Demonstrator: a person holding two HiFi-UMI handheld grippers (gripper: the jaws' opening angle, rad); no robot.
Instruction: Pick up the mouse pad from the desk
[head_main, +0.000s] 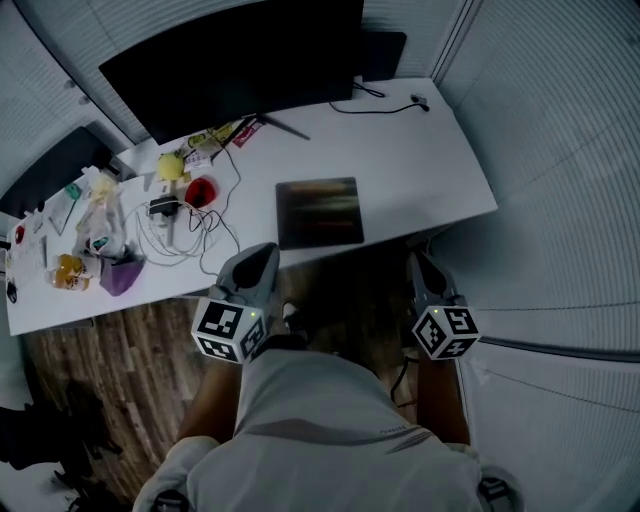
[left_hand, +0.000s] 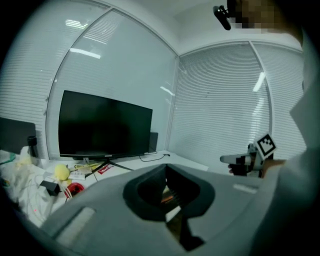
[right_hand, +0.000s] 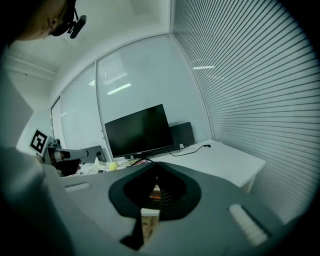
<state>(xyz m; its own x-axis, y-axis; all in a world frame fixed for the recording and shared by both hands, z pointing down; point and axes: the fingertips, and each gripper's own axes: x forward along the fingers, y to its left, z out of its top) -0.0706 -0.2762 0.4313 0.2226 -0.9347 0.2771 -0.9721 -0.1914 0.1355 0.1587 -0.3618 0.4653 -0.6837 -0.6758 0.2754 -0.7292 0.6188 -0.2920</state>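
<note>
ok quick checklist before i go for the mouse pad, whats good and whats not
1. mouse pad in view, flat on the desk near its front edge: ok
2. Pad's top free of other things: ok
3. cables apart from the pad, off to its left: ok
4. left claw open for a grasp: not ok, jaws together, nothing between them
5. right claw open for a grasp: not ok, jaws together, nothing between them
6. Claws at the pad: not ok, both short of it, by the desk's front edge
</note>
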